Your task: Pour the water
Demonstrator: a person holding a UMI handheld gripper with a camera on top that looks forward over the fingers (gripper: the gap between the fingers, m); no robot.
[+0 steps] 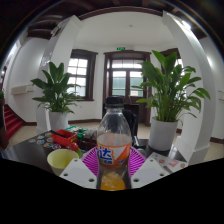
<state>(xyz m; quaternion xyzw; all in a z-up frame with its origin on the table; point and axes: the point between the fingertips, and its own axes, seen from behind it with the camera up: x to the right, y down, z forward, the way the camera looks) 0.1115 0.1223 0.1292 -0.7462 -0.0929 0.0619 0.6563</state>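
Gripper (113, 172): shown at the bottom centre of the frame, fingers closed on a bottle (114, 148). Bottle: clear plastic, orange liquid in the lower part, held upright between the pink pads (91, 157). Yellow bowl (62, 159): placed lower left, just beside the bottle. Potted plants: one at left (57, 95), one at right (168, 100), both beyond the bottle.

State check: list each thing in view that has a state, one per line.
bottle: upright, capped, orange liquid in lower part
hand-held gripper: both fingers pressed on the bottle
yellow bowl: upright, contents not visible
left plant: upright in pot
right plant: upright in pot
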